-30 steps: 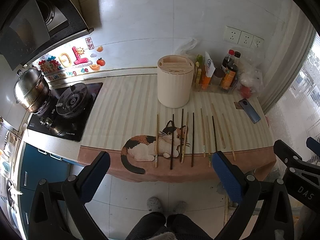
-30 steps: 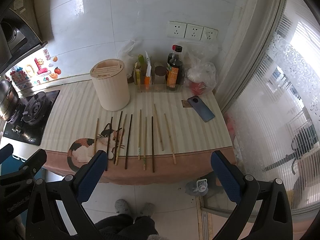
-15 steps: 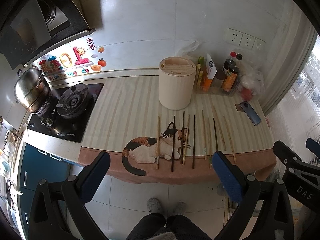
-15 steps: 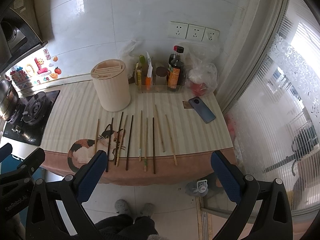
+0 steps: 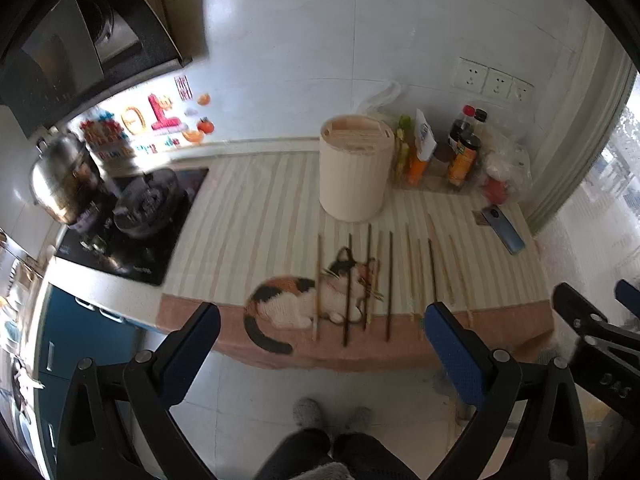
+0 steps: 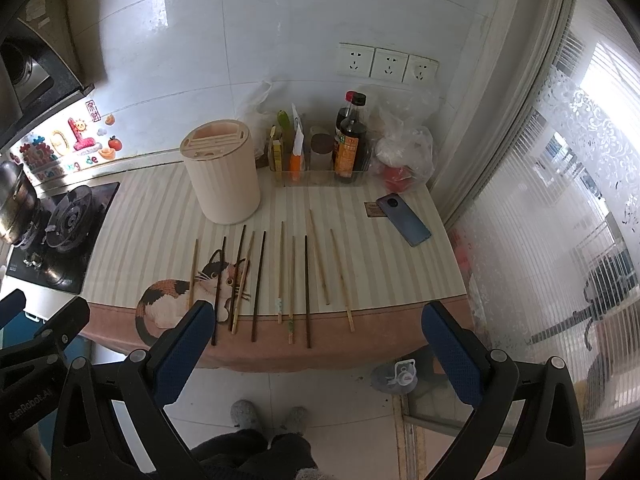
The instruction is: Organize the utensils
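Both of your grippers are held up high, back from the counter, and both are spread wide with nothing in them — the left gripper (image 5: 320, 344) and the right gripper (image 6: 316, 340). The chopsticks (image 6: 280, 276) lie ahead of and below your tools, side by side in a row on the mat (image 6: 160, 216), near its front edge. Each stick points away from you, so its long way runs straight out from your fingers toward the holder (image 6: 222, 176). That is the thing to watch: your jaws open left to right, so they would close across a stick, not along it, and I think that makes for an easy pinch. The sticks on the far right of the row sit in front of your right tool, and the ones over the cat picture (image 6: 180, 296) are closer to your left tool. The sticks are thin, long and hard — some dark, some pale like wood or bamboo — and they may roll or slip, I think. The holder is a tall, round, cream tub with slots in its top, standing just past the far ends of the sticks. A phone (image 6: 404, 220) lies off to your right. No stick is in the holder yet.
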`<state>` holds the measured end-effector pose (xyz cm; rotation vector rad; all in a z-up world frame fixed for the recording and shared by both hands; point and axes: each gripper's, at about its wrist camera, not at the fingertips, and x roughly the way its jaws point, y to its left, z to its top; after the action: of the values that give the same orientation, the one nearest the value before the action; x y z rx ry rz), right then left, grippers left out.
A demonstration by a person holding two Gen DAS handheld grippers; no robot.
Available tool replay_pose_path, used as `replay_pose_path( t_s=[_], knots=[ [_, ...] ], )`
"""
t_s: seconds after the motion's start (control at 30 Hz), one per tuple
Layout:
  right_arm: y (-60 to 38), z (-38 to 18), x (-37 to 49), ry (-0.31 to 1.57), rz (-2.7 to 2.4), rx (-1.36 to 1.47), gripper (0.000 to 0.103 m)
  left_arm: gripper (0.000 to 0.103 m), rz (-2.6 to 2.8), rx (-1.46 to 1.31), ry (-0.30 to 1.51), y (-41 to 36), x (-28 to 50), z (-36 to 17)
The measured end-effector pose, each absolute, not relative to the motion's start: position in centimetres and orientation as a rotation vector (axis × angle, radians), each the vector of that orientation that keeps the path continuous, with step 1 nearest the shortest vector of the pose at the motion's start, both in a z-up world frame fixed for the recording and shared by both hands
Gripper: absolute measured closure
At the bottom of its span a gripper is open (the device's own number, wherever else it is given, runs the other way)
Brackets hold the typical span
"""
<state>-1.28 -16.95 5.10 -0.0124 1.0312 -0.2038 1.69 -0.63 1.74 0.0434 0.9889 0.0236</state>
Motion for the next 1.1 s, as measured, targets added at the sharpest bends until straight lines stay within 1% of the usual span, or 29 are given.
replay_pose_path(
  t_s=[0.2, 0.37, 0.43, 0.5, 0.53, 0.6, 0.67, 0.77, 0.8, 0.83, 0.87, 0.93, 0.97, 1.03, 1.1],
  knots=[
    [-18.7, 3.3, -1.0, 0.927, -0.164, 0.061, 0.000, 0.000, 0.100, 0.086, 0.848, -0.9, 3.5, 0.9],
    [-20.3, -0.9, 1.4, 0.944, -0.182, 0.074, 0.001, 0.000, 0.115, 0.087, 0.778, -1.4, 5.7, -2.6],
    [-20.8, -3.1, 2.8, 0.964, -0.161, 0.095, 0.008, 0.000, 0.119, 0.093, 0.805, -1.2, 7.2, -4.8],
    [-21.1, -5.2, 4.2, 1.004, -0.148, 0.095, 0.030, 0.000, 0.122, 0.097, 0.849, -0.9, 8.7, -6.8],
    [-21.1, -6.4, 5.1, 1.028, -0.129, 0.105, 0.035, 0.000, 0.128, 0.098, 0.883, -0.6, 9.7, -8.1],
    [-21.2, -8.9, 6.8, 1.090, -0.097, 0.134, 0.048, 0.000, 0.137, 0.111, 0.936, -0.1, 11.4, -10.4],
    [-21.0, -11.5, 8.5, 1.140, -0.077, 0.156, 0.050, 0.000, 0.125, 0.109, 1.025, 0.8, 13.4, -13.3],
    [-20.7, -14.9, 10.6, 1.213, -0.072, 0.180, 0.050, 0.002, 0.077, 0.075, 1.186, 2.3, 16.8, -18.3],
    [-20.5, -16.0, 11.2, 1.233, -0.074, 0.187, 0.050, 0.006, 0.068, 0.065, 1.227, 2.6, 17.6, -19.6],
    [-20.2, -17.2, 12.0, 1.257, -0.080, 0.187, 0.050, 0.014, 0.050, 0.052, 1.284, 2.9, 18.7, -21.7],
    [-20.0, -18.2, 12.6, 1.274, -0.083, 0.192, 0.050, 0.017, 0.036, 0.040, 1.320, 3.1, 19.4, -23.0],
    [-19.6, -20.2, 14.0, 1.319, -0.086, 0.219, 0.050, 0.028, 0.014, 0.030, 1.384, 3.2, 20.7, -25.5],
    [-19.3, -21.0, 14.7, 1.340, -0.081, 0.230, 0.050, 0.031, 0.005, 0.028, 1.403, 3.2, 21.1, -26.3],
    [-18.7, -22.6, 16.1, 1.377, -0.084, 0.222, 0.050, 0.041, -0.023, 0.018, 1.440, 3.1, 22.1, -28.2],
    [-18.2, -24.1, 17.6, 1.402, -0.086, 0.202, 0.055, 0.043, -0.040, 0.015, 1.464, 3.0, 22.8, -29.3]
  ],
)
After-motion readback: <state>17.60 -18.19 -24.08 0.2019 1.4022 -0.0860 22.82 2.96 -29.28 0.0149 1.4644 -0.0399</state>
